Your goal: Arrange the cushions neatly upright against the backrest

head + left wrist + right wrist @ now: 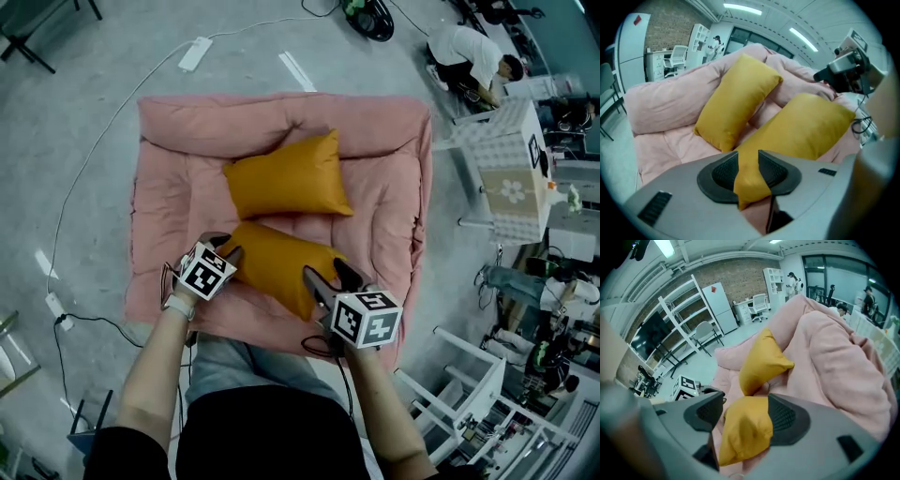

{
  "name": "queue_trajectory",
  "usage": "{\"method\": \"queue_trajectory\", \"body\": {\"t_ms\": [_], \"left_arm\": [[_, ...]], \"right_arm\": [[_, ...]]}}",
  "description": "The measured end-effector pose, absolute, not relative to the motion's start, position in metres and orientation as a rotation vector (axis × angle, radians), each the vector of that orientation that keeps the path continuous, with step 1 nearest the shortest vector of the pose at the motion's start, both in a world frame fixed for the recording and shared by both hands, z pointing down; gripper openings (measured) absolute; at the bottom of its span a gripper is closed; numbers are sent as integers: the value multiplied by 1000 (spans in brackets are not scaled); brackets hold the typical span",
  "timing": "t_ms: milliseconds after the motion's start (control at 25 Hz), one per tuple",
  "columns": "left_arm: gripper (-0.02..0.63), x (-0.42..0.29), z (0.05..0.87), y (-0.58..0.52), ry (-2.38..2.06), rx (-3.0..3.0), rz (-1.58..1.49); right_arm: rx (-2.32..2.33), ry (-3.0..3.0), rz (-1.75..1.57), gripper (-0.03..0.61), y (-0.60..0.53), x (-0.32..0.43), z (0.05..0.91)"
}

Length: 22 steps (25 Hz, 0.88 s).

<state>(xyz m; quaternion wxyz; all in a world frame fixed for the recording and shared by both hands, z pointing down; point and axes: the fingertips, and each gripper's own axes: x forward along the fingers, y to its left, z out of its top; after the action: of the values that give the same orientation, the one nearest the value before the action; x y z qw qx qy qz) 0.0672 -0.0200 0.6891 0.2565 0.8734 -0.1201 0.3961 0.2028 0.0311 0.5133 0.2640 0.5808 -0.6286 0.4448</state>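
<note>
On pink sofa (178, 187), left gripper (226, 247) and right gripper (330, 278) fingers (717, 176) clamping near cushion (277, 262)

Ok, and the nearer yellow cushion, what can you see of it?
The nearer cushion is a plump mustard-yellow rectangle of smooth fabric with pointed corners. It lies slanted at the front of the pink seat, short of the backrest. The left gripper pinches one near corner in its jaws, the right gripper the other. Its far edge seems to touch the second cushion.
</note>
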Motion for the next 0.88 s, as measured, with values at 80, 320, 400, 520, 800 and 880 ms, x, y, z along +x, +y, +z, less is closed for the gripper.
{"method": "queue_trajectory", "body": {"t_ms": [80, 320, 400, 520, 800, 880], "left_arm": [[129, 66, 658, -19, -371, 2391, 996], [129, 57, 544, -23, -505, 2459, 745], [129, 50, 509, -22, -549, 2488, 699], [126, 29, 467, -13, -576, 2534, 663], [42, -21, 384, -3, -740, 2595, 542], [27, -27, 360, 2, -797, 2591, 475]], "right_arm": [[1600, -1745, 1185, 269, 27, 195, 507], [1604, -1874, 1143, 107, 17, 165, 477], [1612, -1913, 1113, 59, 14, 157, 462], [1627, -1980, 1074, 11, 14, 135, 440], [1642, -2195, 954, 9, 7, 94, 378], [1642, -2248, 922, 9, 7, 92, 359]]}}
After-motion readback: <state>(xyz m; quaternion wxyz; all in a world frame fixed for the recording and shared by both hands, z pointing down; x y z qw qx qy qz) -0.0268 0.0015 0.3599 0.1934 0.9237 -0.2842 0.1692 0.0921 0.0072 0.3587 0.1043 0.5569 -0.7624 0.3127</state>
